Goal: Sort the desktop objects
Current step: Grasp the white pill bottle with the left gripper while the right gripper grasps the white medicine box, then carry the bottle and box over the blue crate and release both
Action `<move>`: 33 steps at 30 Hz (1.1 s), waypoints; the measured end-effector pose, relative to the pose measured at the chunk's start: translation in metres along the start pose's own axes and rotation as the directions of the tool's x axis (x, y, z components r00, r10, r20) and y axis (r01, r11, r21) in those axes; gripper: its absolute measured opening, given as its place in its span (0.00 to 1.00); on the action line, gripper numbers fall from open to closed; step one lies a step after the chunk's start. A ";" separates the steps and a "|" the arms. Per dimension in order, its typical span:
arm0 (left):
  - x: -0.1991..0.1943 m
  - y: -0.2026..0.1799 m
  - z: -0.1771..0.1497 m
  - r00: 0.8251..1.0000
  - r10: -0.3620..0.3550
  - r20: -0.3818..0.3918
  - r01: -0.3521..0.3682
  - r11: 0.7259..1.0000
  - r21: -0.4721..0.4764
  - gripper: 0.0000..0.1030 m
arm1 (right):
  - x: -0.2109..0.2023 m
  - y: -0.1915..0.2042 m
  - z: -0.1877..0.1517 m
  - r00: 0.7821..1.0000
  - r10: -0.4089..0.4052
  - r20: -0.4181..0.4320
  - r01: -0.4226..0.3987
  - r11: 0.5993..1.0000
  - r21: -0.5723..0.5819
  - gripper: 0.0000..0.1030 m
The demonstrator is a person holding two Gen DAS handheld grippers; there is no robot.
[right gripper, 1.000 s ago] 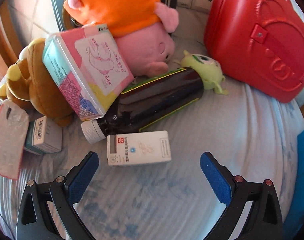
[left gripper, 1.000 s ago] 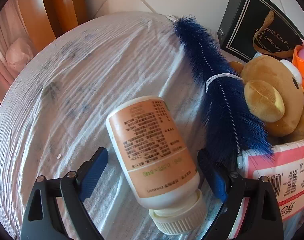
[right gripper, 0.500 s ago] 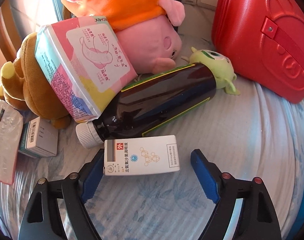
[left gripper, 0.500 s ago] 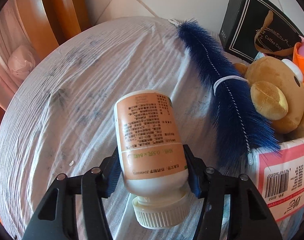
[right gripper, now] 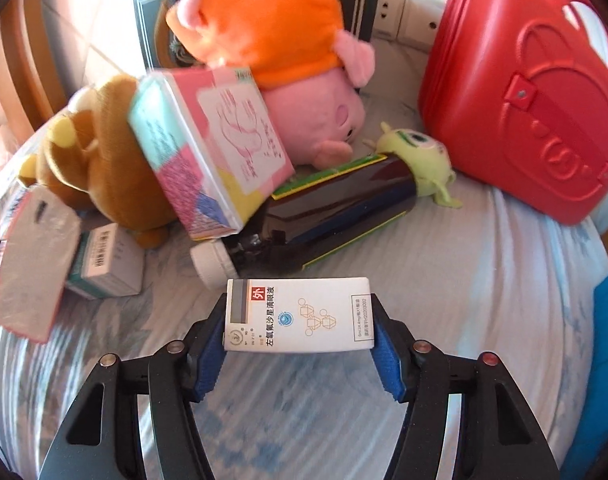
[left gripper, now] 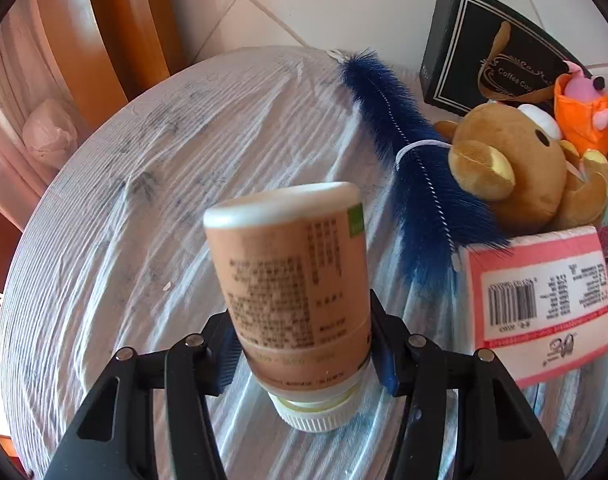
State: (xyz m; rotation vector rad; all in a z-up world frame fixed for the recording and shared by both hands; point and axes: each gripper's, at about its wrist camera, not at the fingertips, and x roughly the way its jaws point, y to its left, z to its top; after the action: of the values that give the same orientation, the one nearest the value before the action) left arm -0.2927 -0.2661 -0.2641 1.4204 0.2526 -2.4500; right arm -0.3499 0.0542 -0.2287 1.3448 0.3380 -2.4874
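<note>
Red and moulded, the hard case (right gripper: 524,92) is showing only to my right camera, standing behind an orange-and-pink plush pig (right gripper: 280,52), a dark brown bottle (right gripper: 328,212) lying on its side and a little green one-eyed toy (right gripper: 420,156). My left camera is instead giving me a black box (left gripper: 488,48) reading "Coffee Cup", a blue feathery brush (left gripper: 416,184) and a pink-edged pack (left gripper: 540,308) with a barcode. Both views are catching the brown plush bear (left gripper: 512,168). My left gripper (left gripper: 304,344) is closing its blue pads on the white pill bottle (left gripper: 292,280), gripping it low on its orange-brown label, cap towards the striped cloth (left gripper: 144,200); its print is too blurred to read. My right gripper (right gripper: 300,340) is closing on the white carton (right gripper: 300,314), pads pressing both short ends; Chinese print and a red square marked "外" are facing me.
</note>
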 end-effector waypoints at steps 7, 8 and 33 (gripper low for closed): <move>-0.054 -0.007 -0.021 0.998 -0.017 0.057 0.015 0.999 0.044 0.51 | -0.049 0.012 -0.011 0.999 -0.010 0.037 0.010 1.000 0.011 0.61; -0.064 -0.009 -0.024 0.997 -0.021 0.070 0.018 0.998 0.053 0.51 | -0.058 0.015 -0.017 0.999 -0.010 0.045 0.010 1.000 0.012 0.61; -0.293 -0.098 -0.117 0.902 -0.308 0.304 0.194 0.916 0.352 0.51 | -0.293 0.019 -0.095 0.936 -0.093 0.338 0.072 0.995 0.073 0.61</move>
State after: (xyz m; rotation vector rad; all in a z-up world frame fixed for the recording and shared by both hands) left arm -0.0937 -0.0902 -0.0678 1.0714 -0.0417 -3.0180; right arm -0.1173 0.1111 -0.0342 0.9065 0.2457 -2.7571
